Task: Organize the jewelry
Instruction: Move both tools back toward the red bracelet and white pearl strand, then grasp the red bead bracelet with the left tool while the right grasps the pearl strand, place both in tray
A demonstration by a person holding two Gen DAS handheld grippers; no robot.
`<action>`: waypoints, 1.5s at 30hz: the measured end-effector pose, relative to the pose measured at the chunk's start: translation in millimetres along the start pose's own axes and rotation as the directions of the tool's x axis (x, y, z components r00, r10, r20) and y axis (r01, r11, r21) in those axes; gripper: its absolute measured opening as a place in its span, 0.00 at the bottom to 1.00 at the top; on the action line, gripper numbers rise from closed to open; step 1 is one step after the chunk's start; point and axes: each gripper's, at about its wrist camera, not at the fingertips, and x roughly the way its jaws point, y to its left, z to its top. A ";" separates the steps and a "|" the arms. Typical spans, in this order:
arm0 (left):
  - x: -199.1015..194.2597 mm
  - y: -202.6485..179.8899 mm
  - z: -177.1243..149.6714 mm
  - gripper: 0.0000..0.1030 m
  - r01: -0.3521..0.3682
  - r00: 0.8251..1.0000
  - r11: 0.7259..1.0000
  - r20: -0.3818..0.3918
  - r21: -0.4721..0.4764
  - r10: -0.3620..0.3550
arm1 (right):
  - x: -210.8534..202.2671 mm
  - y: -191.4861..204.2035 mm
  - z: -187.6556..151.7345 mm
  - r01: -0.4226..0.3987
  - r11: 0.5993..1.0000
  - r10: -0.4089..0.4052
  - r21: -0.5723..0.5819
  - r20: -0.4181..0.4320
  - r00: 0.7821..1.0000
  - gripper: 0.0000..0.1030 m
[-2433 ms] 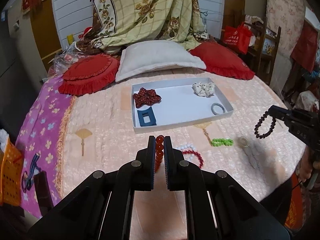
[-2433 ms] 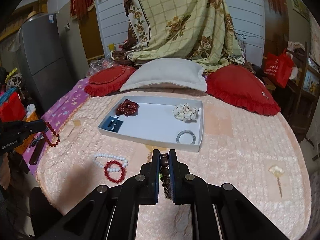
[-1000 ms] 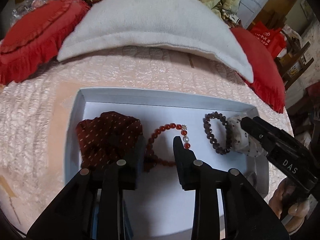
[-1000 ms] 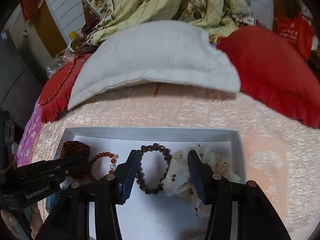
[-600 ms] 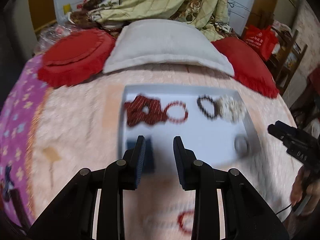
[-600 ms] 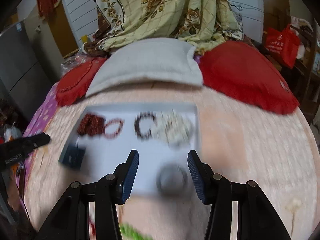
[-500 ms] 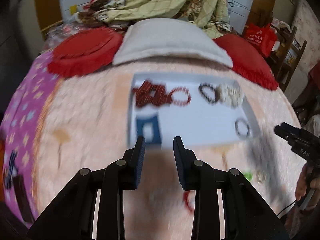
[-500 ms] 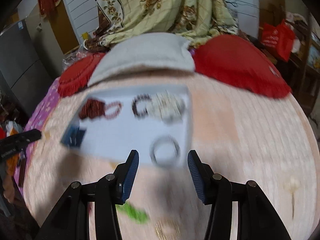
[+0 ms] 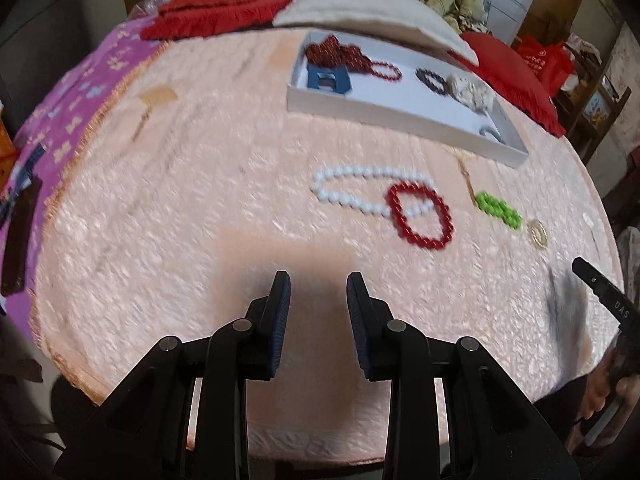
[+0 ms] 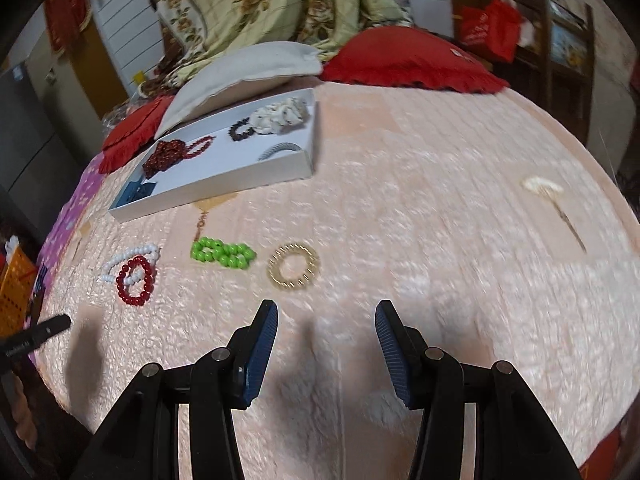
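A white tray (image 9: 384, 110) (image 10: 224, 186) on the pink bedspread holds a dark red scrunchie (image 9: 334, 51), a red bead bracelet (image 9: 385, 71), a dark bead bracelet (image 9: 433, 79), a cream scrunchie (image 10: 280, 114), a blue clip (image 9: 328, 79) and a grey ring (image 10: 279, 149). On the spread in front of it lie a white bead string (image 9: 360, 184), a red bead bracelet (image 10: 135, 280), a green bead bracelet (image 10: 222, 254) and a gold ring bracelet (image 10: 293, 267). My left gripper (image 9: 319, 304) is open and empty. My right gripper (image 10: 326, 336) is open and empty, just short of the gold bracelet.
Red cushions (image 10: 412, 60) and a white pillow (image 10: 244, 68) lie behind the tray. A purple cloth (image 9: 60, 120) covers the bed's left side. The bed's near edge is just below both grippers. An orange basket (image 10: 16, 284) stands off the left side.
Both grippers let go of their bracelets in the tray, opened, and pulled back to the near edge of the bed. The red and dark bracelets now lie in the tray.
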 end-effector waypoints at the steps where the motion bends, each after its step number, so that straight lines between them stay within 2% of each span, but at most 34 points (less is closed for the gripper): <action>1: 1.3 -1.3 1.9 0.27 0.015 1.000 1.000 -0.003 0.002 -0.015 | -0.8 -1.9 -2.0 0.002 1.000 -0.002 0.010 -0.001 1.000 0.47; 8: 15.3 -15.8 5.8 0.27 0.068 0.997 0.998 -0.025 0.011 -0.068 | 3.9 -5.6 -8.1 -0.021 0.999 0.021 0.031 0.005 1.000 0.47; 19: 60.6 -44.0 42.7 0.27 0.124 0.991 0.992 -0.046 -0.028 -0.125 | 11.4 -0.1 -7.1 -0.054 0.999 0.054 -0.009 0.031 0.998 0.47; 21: 68.6 -52.4 44.8 0.27 0.097 0.993 0.995 -0.063 -0.011 -0.098 | 13.8 -1.9 -6.8 -0.063 0.998 0.063 -0.003 0.028 0.998 0.47; 24: 70.1 -62.4 44.6 0.27 0.029 0.999 0.999 -0.029 0.035 -0.028 | 16.5 -0.8 -6.9 -0.072 0.997 0.072 -0.004 0.026 0.997 0.47; 27: 70.1 -69.3 40.4 0.08 -0.079 0.997 0.992 -0.016 0.096 0.081 | 16.4 5.0 -6.3 -0.065 0.997 0.066 -0.028 0.027 0.997 0.47; 29: 65.7 -63.0 34.0 0.08 -0.093 0.995 0.989 -0.031 0.114 0.097 | 14.6 12.0 -4.8 -0.062 0.996 0.063 -0.060 0.027 0.998 0.47; 32: 56.6 -37.5 21.7 0.08 -0.103 0.993 0.991 -0.046 0.091 0.107 | 14.1 25.3 0.0 -0.085 0.990 0.088 -0.110 0.020 0.996 0.47; 36: 48.2 -4.1 11.1 0.08 -0.040 0.998 0.999 -0.050 0.017 0.041 | 23.8 49.9 14.7 -0.149 0.975 0.151 -0.166 -0.003 0.989 0.47; 40: 45.4 12.0 7.9 0.08 -0.014 0.999 1.000 -0.034 -0.017 0.014 | 40.5 74.0 30.1 -0.175 0.963 0.170 -0.204 -0.040 0.985 0.47; 45: 43.3 10.2 4.4 0.08 -0.017 1.000 1.000 0.010 0.007 0.017 | 59.6 125.2 40.1 -0.279 0.923 0.251 -0.265 -0.134 0.958 0.47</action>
